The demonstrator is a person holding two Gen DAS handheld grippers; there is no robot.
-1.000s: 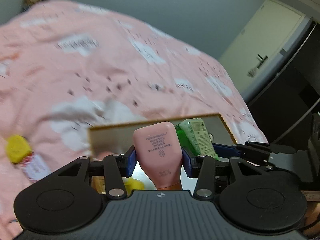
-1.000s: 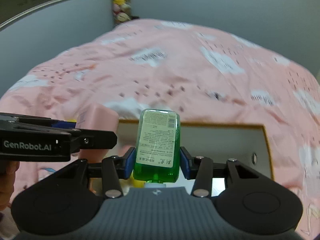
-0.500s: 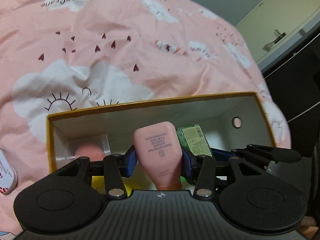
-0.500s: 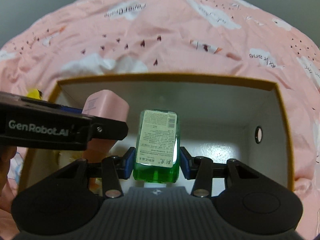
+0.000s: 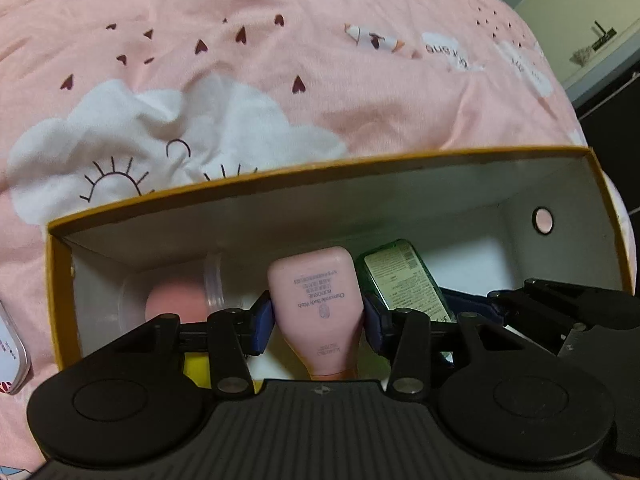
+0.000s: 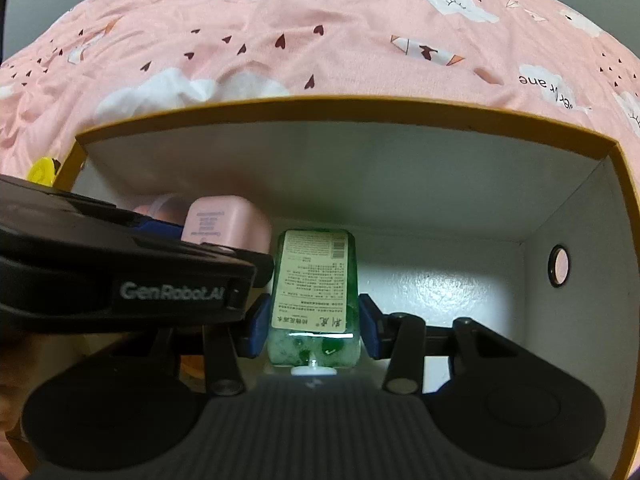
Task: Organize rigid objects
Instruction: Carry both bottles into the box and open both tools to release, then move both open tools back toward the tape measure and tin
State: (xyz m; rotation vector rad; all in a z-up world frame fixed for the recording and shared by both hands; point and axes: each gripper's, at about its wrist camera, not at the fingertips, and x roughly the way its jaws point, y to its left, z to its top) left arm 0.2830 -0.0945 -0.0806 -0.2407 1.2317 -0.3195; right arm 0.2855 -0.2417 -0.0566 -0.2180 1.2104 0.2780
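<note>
1. Left tool (image 5: 318,318) was clamped on the pink body wash bottle (image 5: 316,300), blue pads (image 5: 262,322) pressed to both of its sides, cap end toward the camera, base pointing into the box.
2. Right tool (image 6: 312,326) was clamped on the green bottle (image 6: 314,292), blue pads against both sides, white cap toward the camera, printed label facing up.
3. Both bottles were inside the mouth of the open cardboard box (image 5: 360,200), side by side, pink one on the left and green one (image 5: 400,280) just to its right. Could not tell whether they touched each other or the box floor.
4. Box (image 6: 360,112) had a yellow-brown rim and white inner walls, with a round hole (image 6: 559,266) in its right wall; it sat on the bed.
5. In the right wrist view the left tool's black body (image 6: 120,280) crossed in from the left, marked "GenRobot.AI", with the pink bottle (image 6: 224,224) sticking out past it.
6. Already in the box at the left: a clear round container (image 5: 180,296) with something pink inside, and a yellow thing (image 5: 198,370) low down, mostly hidden behind the tool.
7. Bed was covered with a pink quilt (image 5: 280,60) printed with white clouds, dark hearts and "PaperCrane" text.
8. Outside the box, at its left: a flat white case (image 5: 12,352) at the frame edge in the left wrist view, and a yellow object (image 6: 42,168) by the box corner in the right wrist view.
9. Top right of the left wrist view: a pale door (image 5: 580,20) and dark furniture, blurry.
</note>
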